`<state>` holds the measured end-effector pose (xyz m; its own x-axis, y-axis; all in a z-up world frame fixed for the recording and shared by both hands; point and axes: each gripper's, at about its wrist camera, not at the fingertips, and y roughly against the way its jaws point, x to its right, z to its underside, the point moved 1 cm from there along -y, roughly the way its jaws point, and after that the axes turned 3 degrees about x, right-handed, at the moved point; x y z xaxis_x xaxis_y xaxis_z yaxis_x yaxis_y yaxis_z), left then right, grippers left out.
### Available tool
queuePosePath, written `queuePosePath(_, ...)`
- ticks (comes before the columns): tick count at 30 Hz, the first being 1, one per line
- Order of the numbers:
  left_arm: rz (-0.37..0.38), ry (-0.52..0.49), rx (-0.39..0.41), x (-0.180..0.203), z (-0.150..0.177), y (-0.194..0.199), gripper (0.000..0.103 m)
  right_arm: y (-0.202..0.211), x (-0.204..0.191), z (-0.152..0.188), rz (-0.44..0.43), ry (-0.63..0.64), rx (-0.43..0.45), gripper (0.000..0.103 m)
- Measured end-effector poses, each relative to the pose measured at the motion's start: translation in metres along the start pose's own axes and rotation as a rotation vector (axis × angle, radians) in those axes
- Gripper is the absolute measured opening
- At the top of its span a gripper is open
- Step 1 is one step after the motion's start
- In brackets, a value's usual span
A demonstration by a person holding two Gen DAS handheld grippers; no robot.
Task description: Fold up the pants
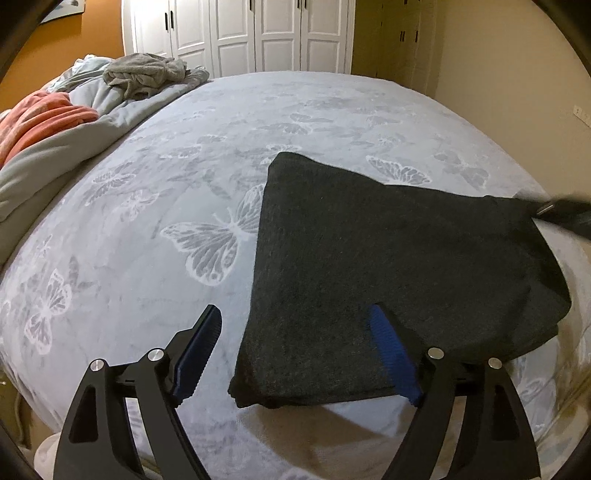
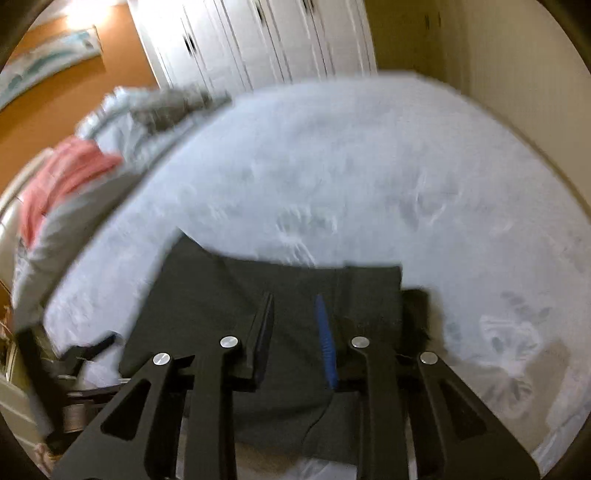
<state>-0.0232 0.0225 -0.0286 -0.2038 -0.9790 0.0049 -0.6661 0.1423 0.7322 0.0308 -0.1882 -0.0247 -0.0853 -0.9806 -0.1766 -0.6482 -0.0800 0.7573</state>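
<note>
A big bed (image 1: 258, 122) with a pale butterfly cover. Dark folded pants (image 1: 388, 266) lie at lower right. Gray and orange blankets (image 1: 74, 110) sit upper left.

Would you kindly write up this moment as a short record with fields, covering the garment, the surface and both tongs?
garment: dark grey pants, folded into a flat stack near the bed's front edge
surface: pale blue butterfly-print bedspread
left tongs: jaws wide apart, straddling the pants' near left corner, not pressing it
right tongs: jaws narrowly parted above the pants; view blurred, no fabric visibly pinched
other items: grey and coral bedding pile at the far left
background: white closet doors
</note>
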Motion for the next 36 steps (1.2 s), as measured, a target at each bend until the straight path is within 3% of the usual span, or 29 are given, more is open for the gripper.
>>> queuePosePath(1, -0.001, 0.001, -0.003, -0.001, 0.0, -0.001, 0.083, -0.015, 0.008, -0.001, 0.025, -0.008, -0.025, 0.012)
queuePosePath(4, -0.01, 0.012, -0.008, -0.004, 0.001, -0.002, 0.085, -0.002, 0.025, -0.006, -0.057, -0.145, 0.009, 0.013)
queuePosePath(7, -0.007, 0.028, -0.023, -0.007, 0.0, -0.006, 0.085, 0.037, 0.011, 0.005, -0.058, -0.096, 0.111, 0.016)
queuePosePath(11, 0.003, 0.046, -0.034, -0.007, -0.001, -0.01, 0.086, 0.005, 0.014, 0.036, 0.0, -0.046, 0.009, 0.012)
queuePosePath(16, -0.02, 0.026, -0.021, -0.003, 0.002, -0.007, 0.086, 0.06, 0.001, 0.043, -0.031, -0.079, 0.146, 0.015)
queuePosePath(20, -0.037, 0.009, -0.011, 0.001, 0.002, -0.007, 0.086, 0.029, -0.001, 0.076, 0.0, -0.022, 0.064, 0.012)
queuePosePath(25, -0.048, 0.003, -0.008, 0.003, 0.003, -0.005, 0.086, 0.057, -0.004, 0.074, -0.01, -0.049, 0.139, 0.016)
queuePosePath(28, -0.055, -0.008, 0.001, 0.006, 0.003, -0.005, 0.086, 0.041, -0.002, 0.081, 0.015, -0.019, 0.089, 0.014)
queuePosePath(32, -0.061, -0.003, 0.005, 0.006, 0.004, -0.003, 0.086, 0.051, -0.003, 0.085, 0.005, -0.032, 0.122, 0.015)
queuePosePath(36, -0.009, 0.012, 0.055, 0.002, 0.007, 0.016, 0.086, 0.074, 0.009, 0.089, -0.001, -0.077, 0.151, 0.015)
